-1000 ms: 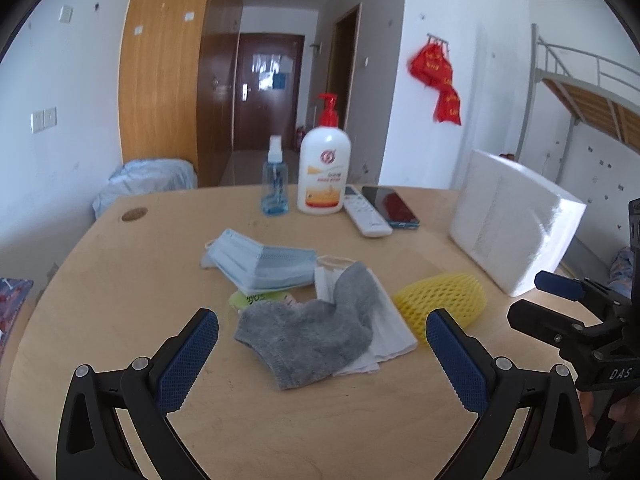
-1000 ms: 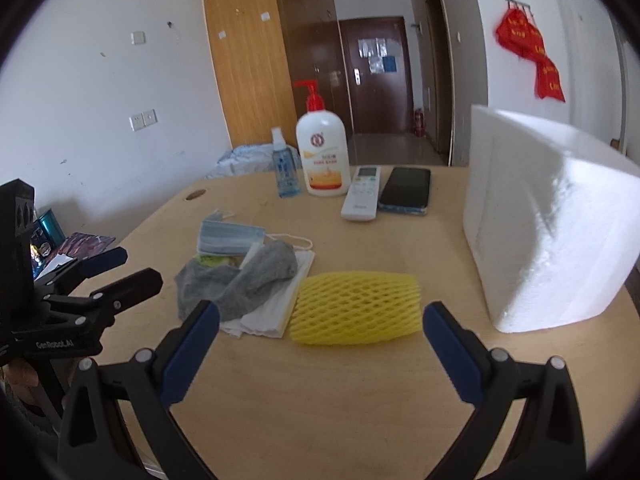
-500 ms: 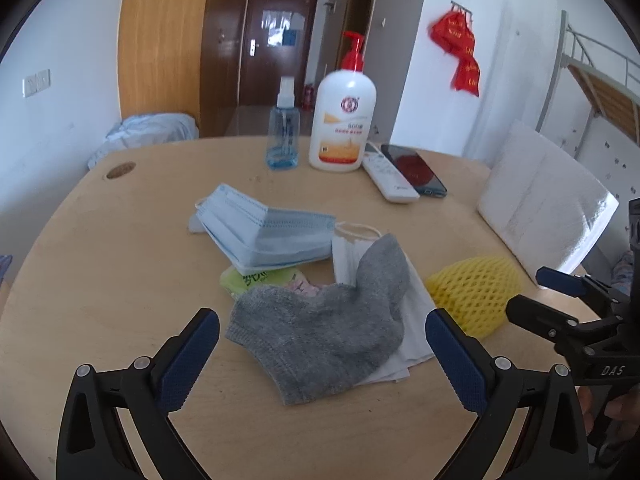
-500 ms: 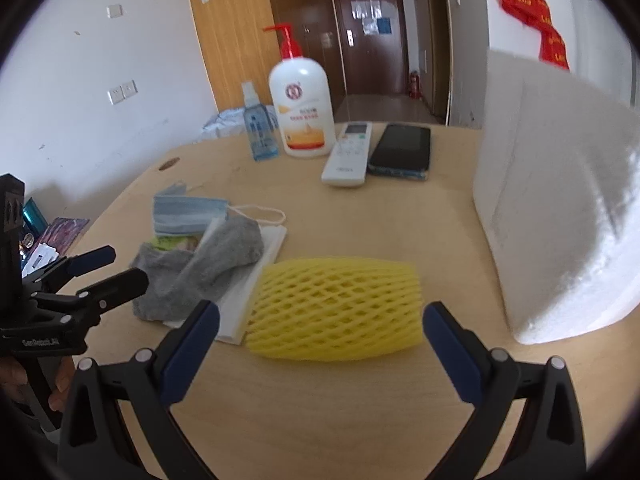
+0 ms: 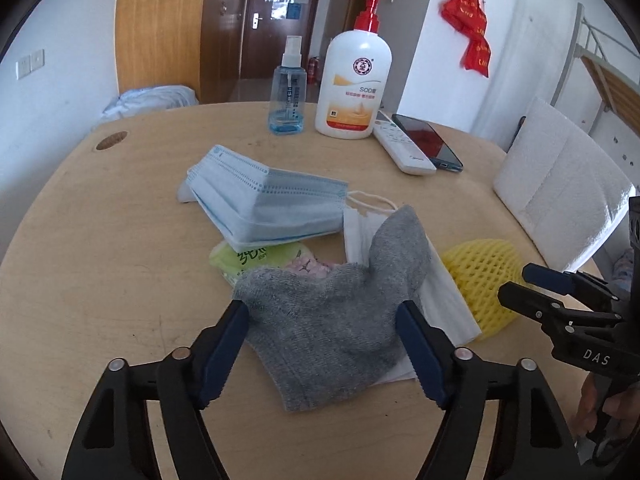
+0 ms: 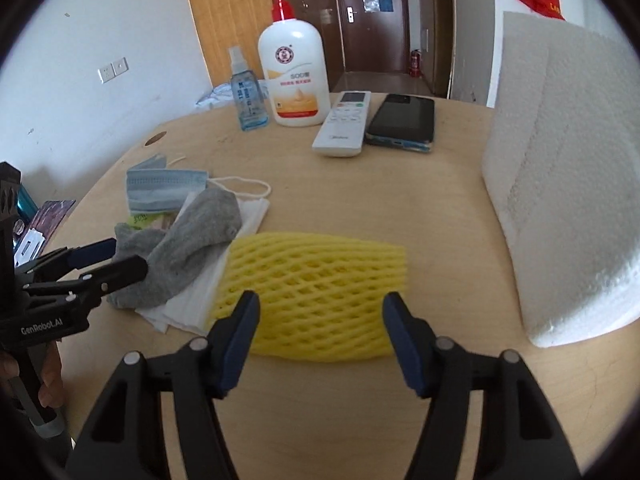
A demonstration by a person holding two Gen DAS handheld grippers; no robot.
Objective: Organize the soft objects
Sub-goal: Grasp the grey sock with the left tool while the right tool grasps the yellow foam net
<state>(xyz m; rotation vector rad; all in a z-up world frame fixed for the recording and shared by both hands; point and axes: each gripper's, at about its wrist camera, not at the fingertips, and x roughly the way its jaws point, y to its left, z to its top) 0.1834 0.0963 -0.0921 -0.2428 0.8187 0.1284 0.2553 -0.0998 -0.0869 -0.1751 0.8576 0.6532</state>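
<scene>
left wrist: left gripper point(image 5: 322, 320) jaws closing around the grey sock point(image 5: 340, 300), which lies on white tissue just right of the blue mask point(image 5: 264, 204); pads not clearly pressing yet. right wrist: right gripper point(image 6: 318, 316) closing over the yellow foam net point(image 6: 316, 292), just right of the sock. step: grasping. next: finish closing, lift.

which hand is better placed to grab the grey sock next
Left. The left claw already straddles the grey sock, jaws closing with the sock between them. The right claw is lined up on the yellow foam net instead, its jaws closing too.
</scene>
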